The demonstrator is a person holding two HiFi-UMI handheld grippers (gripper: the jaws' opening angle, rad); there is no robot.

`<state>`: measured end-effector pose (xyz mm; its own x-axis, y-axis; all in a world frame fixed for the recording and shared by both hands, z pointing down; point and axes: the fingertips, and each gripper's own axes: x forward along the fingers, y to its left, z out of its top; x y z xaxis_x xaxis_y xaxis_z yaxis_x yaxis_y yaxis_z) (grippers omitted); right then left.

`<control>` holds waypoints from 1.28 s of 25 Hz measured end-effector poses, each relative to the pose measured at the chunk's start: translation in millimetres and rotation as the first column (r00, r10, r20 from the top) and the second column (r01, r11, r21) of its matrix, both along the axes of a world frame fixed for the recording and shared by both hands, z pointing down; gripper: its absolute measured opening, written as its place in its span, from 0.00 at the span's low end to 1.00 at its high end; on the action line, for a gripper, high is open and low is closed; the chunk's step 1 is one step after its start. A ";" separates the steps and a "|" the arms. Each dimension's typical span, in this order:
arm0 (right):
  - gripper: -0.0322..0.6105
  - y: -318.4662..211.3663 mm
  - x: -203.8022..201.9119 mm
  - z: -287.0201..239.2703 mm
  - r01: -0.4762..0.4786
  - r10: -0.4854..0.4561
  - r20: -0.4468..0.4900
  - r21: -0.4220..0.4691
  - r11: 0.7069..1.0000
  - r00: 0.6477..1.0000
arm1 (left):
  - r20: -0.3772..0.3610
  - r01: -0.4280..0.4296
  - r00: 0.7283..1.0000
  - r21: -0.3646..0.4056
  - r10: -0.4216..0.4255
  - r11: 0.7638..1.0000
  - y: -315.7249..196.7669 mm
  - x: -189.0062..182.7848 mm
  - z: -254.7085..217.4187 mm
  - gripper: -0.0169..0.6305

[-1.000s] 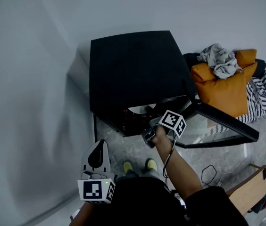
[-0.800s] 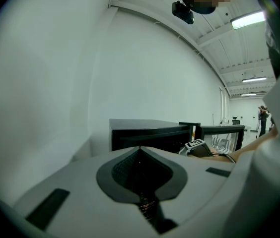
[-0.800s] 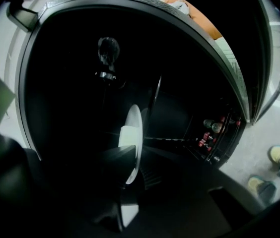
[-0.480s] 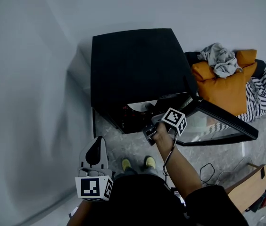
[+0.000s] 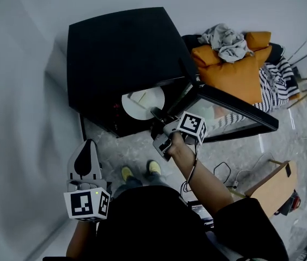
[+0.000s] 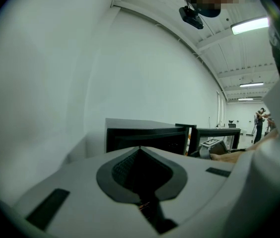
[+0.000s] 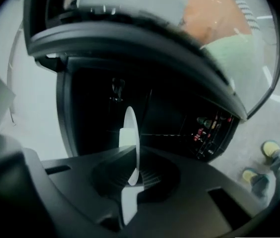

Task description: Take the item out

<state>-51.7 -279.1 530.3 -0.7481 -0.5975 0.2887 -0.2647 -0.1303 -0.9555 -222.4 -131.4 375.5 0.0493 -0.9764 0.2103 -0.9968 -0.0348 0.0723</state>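
The plate (image 5: 142,105) is a white disc, most likely ceramic: stiff, smooth, fairly heavy for its thinness, and breakable if it knocks the frame or drops to the floor. A pale piece (image 5: 140,98) rests on its top face; you cannot tell what it is, but it looks loose, so any tilt may slide it off. The rim is the only practical place to take hold, and a rim pinch on a glazed surface is slippery, so the plate may sag or twist about the pads. Hold it level and move slowly.

The plate lies at the mouth of the black cabinet (image 5: 115,53), partly under its top and partly showing in the opening. Your right gripper (image 5: 157,115) meets it at the near rim. In the right gripper view the plate (image 7: 131,128) stands edge-on, straight down the middle of the right gripper (image 7: 134,170). The jaws are closing, and the rim sits between them with the pads pressing on both faces. The bite looks shallow, with most of the plate hanging beyond the tips.

The glass door (image 5: 235,116) stands open to the right of your arm, close beside the way out. Your left gripper (image 5: 84,162) hangs low at your left, well apart from the cabinet, jaws together and empty (image 6: 140,152).
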 end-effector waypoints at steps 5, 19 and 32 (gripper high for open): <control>0.07 32.9 45.5 -12.6 0.012 -0.012 -0.044 -0.010 1.000 0.999 | -0.026 -0.032 0.999 -0.003 0.032 0.999 -4.2 13.4 7.4 0.04; 0.07 77.0 90.7 -133.8 0.021 -0.025 0.035 0.107 0.994 0.999 | -0.040 -0.092 0.995 0.035 0.094 0.995 -5.2 46.3 -16.4 0.04; 0.07 81.5 83.1 -173.6 0.096 -0.097 -0.007 0.195 0.976 0.995 | -0.048 -0.101 0.993 0.086 0.105 0.991 -5.6 45.0 -33.8 0.04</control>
